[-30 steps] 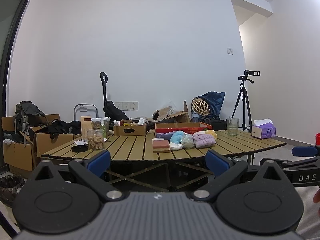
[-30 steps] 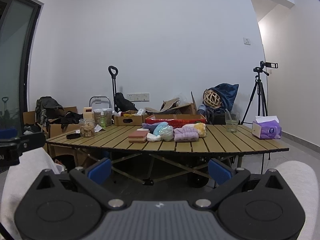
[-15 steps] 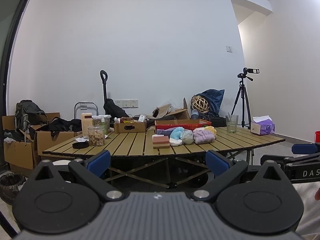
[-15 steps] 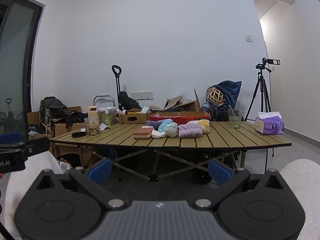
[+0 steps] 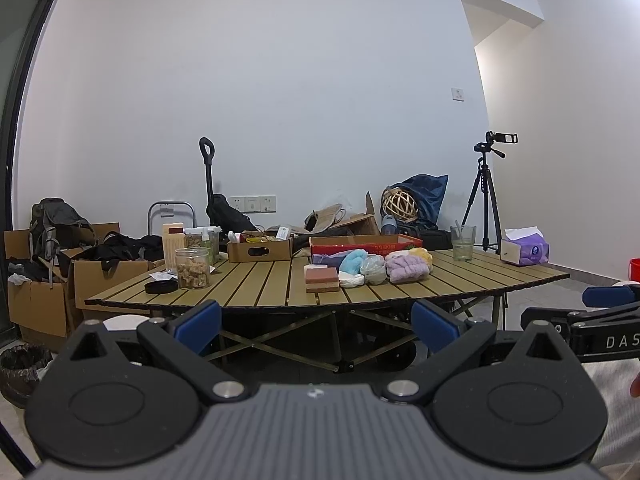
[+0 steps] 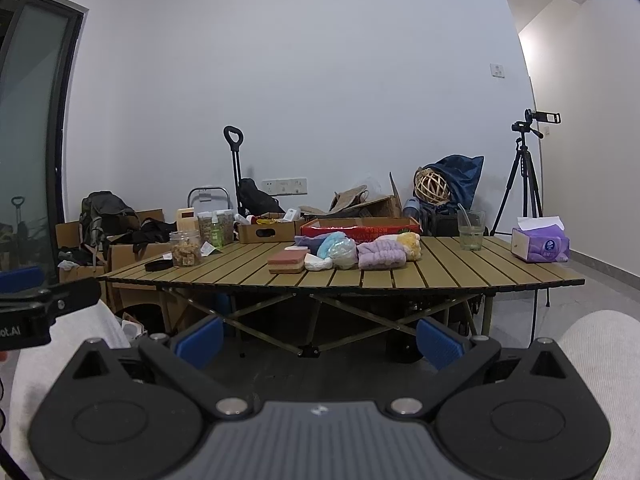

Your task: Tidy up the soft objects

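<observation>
Well beyond both spread fingers [image 5: 198, 326], soft objects [image 5: 404, 270] sit on table [image 5: 260, 284].

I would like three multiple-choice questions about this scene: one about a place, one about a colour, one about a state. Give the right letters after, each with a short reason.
1. Where does the tissue box stand?
A. near the table's right end
B. beside the open jar
C. on the floor

2. What colour is the fluffy cloth beside the yellow one?
A. green
B. purple
C. black

3. How are the left gripper and right gripper?
A. both open, holding nothing
B. both shut on cloths
C. one holding the sponge

Answers:
1 A, it sits at the right end of the table.
2 B, its pile looks lilac.
3 A, blue pads stand apart, away from the table.
</observation>
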`<move>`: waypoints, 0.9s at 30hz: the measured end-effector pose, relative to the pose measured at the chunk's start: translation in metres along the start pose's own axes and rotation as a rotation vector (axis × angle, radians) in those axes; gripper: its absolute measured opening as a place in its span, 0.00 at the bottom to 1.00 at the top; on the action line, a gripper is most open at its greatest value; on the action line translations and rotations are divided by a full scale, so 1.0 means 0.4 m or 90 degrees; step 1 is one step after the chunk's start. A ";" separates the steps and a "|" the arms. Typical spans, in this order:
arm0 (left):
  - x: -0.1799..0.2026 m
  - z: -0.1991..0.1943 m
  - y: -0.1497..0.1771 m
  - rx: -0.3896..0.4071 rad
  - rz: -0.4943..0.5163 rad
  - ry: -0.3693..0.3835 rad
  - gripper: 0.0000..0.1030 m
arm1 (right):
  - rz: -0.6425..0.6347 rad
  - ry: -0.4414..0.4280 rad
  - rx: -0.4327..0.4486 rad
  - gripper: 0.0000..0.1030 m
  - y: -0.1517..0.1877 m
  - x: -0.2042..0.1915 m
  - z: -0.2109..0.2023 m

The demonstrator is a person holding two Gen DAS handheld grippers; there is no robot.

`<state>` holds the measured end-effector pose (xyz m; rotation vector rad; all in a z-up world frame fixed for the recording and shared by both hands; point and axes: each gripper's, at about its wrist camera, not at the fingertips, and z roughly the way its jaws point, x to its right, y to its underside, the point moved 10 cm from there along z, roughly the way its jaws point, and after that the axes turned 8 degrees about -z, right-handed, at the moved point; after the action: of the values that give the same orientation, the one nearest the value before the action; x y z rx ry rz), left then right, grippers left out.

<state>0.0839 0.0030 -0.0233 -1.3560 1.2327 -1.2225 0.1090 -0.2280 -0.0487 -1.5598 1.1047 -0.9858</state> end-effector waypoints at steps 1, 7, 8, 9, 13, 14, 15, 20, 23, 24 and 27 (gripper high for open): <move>0.000 0.000 0.000 0.000 0.000 0.000 1.00 | 0.000 0.000 -0.001 1.00 0.000 0.000 0.002; 0.000 0.001 0.000 0.001 0.001 0.001 1.00 | -0.001 -0.001 -0.001 1.00 0.001 -0.003 0.001; 0.000 0.000 0.000 0.001 0.001 0.001 1.00 | -0.001 0.000 -0.001 1.00 0.001 -0.003 0.001; 0.000 0.000 -0.001 0.001 0.001 0.001 1.00 | -0.001 0.000 0.000 1.00 0.001 -0.003 0.001; 0.001 0.000 0.000 0.001 0.001 0.000 1.00 | 0.000 -0.002 -0.001 1.00 0.000 -0.002 0.000; 0.001 -0.001 0.000 0.000 0.001 0.000 1.00 | 0.001 -0.002 -0.002 1.00 0.001 -0.001 0.000; 0.001 -0.001 0.000 0.001 0.001 0.000 1.00 | 0.001 -0.003 -0.003 1.00 0.001 -0.001 0.001; 0.003 -0.001 0.001 0.001 0.001 0.000 1.00 | 0.001 -0.003 -0.003 1.00 0.002 0.000 0.001; 0.003 -0.001 0.001 0.001 0.001 0.000 1.00 | 0.002 -0.004 -0.003 1.00 0.001 -0.001 0.002; 0.003 -0.001 0.001 0.002 0.001 0.000 1.00 | 0.001 -0.003 -0.002 1.00 0.000 -0.001 0.003; 0.008 0.007 -0.011 0.008 0.007 -0.002 1.00 | -0.009 0.004 0.004 1.00 -0.013 0.001 0.010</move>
<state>0.0871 0.0004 -0.0188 -1.3397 1.2267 -1.2177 0.1139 -0.2265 -0.0446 -1.5623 1.0947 -1.0037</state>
